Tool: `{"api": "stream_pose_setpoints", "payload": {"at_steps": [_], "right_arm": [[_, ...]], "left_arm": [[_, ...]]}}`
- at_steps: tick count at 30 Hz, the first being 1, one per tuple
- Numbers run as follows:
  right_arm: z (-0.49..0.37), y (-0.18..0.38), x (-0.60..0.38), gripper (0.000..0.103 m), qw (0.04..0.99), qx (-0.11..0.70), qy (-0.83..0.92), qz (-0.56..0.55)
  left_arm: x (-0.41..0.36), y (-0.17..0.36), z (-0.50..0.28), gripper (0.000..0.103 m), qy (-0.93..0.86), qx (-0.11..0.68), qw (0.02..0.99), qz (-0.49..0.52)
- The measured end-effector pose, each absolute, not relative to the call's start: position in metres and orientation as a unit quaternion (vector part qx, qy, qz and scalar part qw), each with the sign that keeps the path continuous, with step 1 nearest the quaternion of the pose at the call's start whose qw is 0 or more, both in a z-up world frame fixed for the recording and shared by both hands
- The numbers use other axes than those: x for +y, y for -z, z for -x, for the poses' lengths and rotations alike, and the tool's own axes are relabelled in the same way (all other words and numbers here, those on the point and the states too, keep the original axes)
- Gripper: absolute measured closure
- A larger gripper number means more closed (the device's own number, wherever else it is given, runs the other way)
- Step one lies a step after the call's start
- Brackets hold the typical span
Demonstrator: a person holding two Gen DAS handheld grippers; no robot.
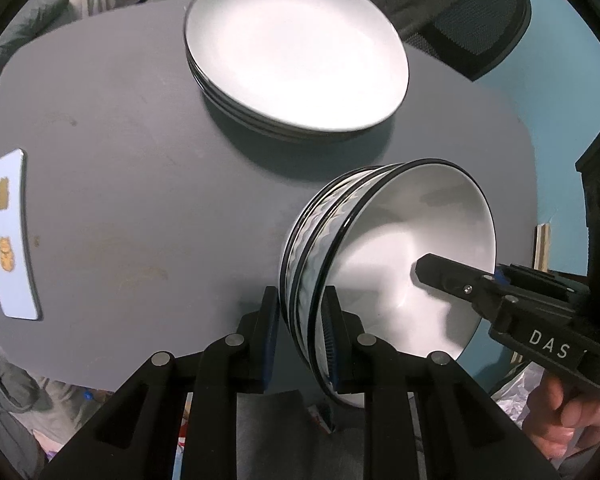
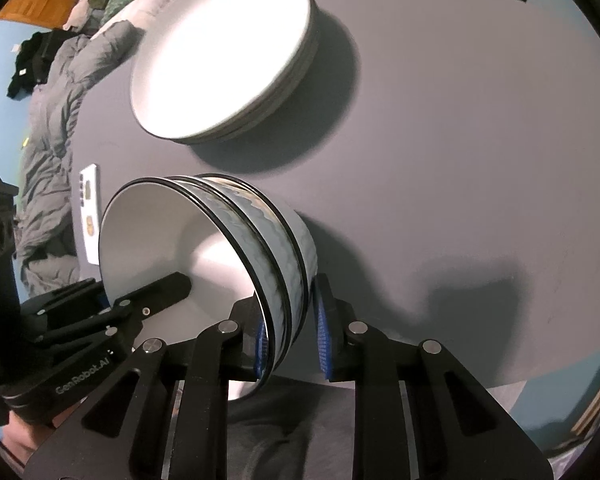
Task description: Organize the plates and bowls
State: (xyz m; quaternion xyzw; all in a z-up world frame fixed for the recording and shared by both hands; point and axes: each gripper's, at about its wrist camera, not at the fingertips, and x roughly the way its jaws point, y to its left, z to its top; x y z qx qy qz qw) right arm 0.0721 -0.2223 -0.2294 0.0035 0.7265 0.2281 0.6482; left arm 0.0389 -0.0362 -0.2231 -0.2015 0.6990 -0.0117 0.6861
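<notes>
Left wrist: left claw (image 1: pixel 302 320) clamped on rim of stacked bowls (image 1: pixel 400 248), near tabletop (image 1: pixel 120 200) edge; plate stack (image 1: pixel 296 52) beyond; phone (image 1: pixel 10 236) far left.

Right wrist: right claw (image 2: pixel 290 334) clamped on opposite rim of same bowls.

Home bedroom: rumpled bedding (image 2: pixel 48 128) beside table (image 2: pixel 440 160).

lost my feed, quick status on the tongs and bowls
Left tongs, right tongs: both shut on opposite rims of the bowl stack. Stack near table edge. Plate stack beyond, phone aside; nothing blocking.
</notes>
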Motion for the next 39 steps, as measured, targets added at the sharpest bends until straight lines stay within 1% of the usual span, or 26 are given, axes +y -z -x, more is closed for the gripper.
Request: {"api": "stream_pose_setpoints", "payload": {"at_steps": [10, 17, 23, 31, 35, 39], "right_arm": [[-0.101, 0.199, -0.199, 0.083, 0.667, 0.702, -0.247, 0.001], [-0.131, 0.183, -0.172, 0.083, 0.681, 0.685, -0.259, 0.014], [-0.159, 0.186, -0.155, 0.083, 0.683, 0.681, -0.264, 0.017], [-0.193, 0.211, -0.141, 0.084, 0.660, 0.703, -0.261, 0.034], [-0.202, 0.216, -0.139, 0.084, 0.655, 0.708, -0.260, 0.043], [-0.211, 0.215, -0.140, 0.084, 0.655, 0.710, -0.258, 0.036]], "left_arm": [[-0.013, 0.187, -0.070, 0.083, -0.001, 0.675, 0.712, 0.192], [0.003, 0.179, -0.102, 0.083, -0.009, 0.666, 0.720, 0.193], [0.017, 0.189, -0.130, 0.083, -0.020, 0.666, 0.720, 0.194], [0.025, 0.214, -0.162, 0.083, -0.038, 0.683, 0.702, 0.200], [0.022, 0.210, -0.168, 0.082, -0.040, 0.678, 0.712, 0.180], [0.028, 0.212, -0.175, 0.082, -0.038, 0.676, 0.713, 0.186]]}}
